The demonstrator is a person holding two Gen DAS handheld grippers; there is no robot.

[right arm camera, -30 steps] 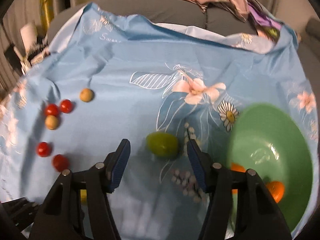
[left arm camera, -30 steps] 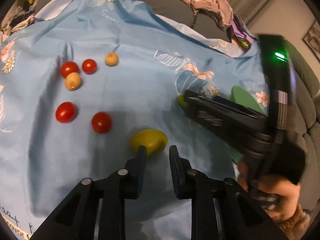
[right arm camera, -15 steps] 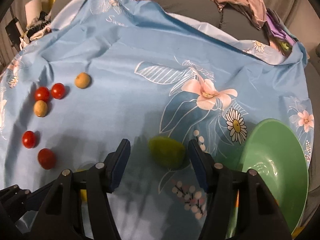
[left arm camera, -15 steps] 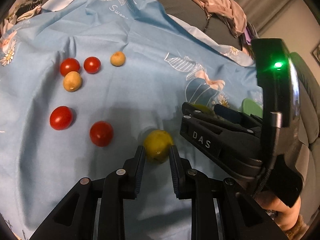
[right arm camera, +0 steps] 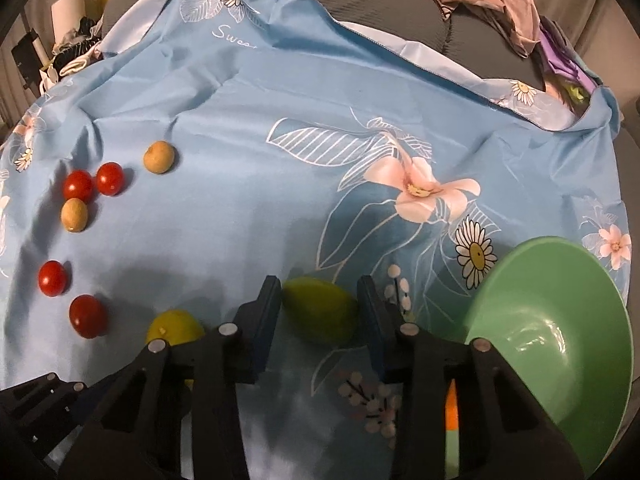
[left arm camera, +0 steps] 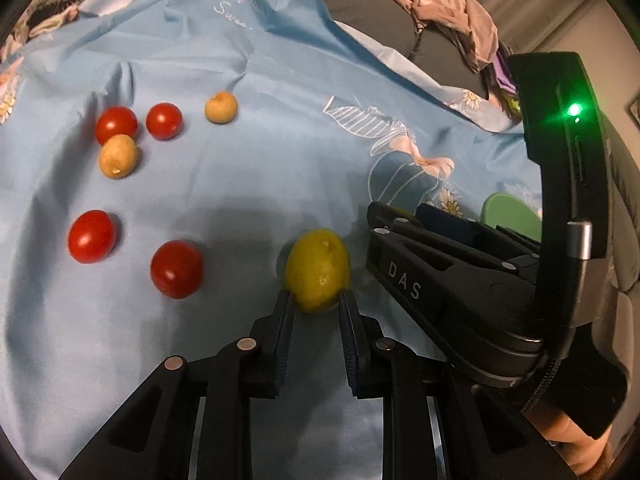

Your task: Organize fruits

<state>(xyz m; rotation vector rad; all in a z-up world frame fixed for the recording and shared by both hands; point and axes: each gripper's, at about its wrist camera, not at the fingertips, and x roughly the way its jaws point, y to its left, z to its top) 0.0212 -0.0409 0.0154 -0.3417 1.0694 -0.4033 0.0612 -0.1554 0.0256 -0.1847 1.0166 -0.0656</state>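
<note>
Two fruits are being taken at once. The right gripper (right arm camera: 318,300) has just been closing, and its jaws are now drawn in around a green fruit (right arm camera: 320,310) that a second ago lay loose between wide-set fingers — the blue pads look to be against its sides, though whether they press firmly cannot be told. The left gripper (left arm camera: 314,306) is clenched about as far as it goes, and the near end of a yellow fruit (left arm camera: 318,270) is pinched between its fingertips; a second ago that fruit lay just ahead of the tips, not between them.

Both fruits rest on the blue flowered cloth (right arm camera: 260,92). A green bowl (right arm camera: 560,280) stands just to the right of the right gripper (something orange shows low by its rim, mostly hidden). Four red tomatoes (left arm camera: 176,268) and two small tan fruits (left arm camera: 119,156) lie untouched on the cloth, well to the left.

Judged from this, the grasping step is nearly finished for both hands — lifting and carrying to the bowl are not yet done, and six pieces are left.
</note>
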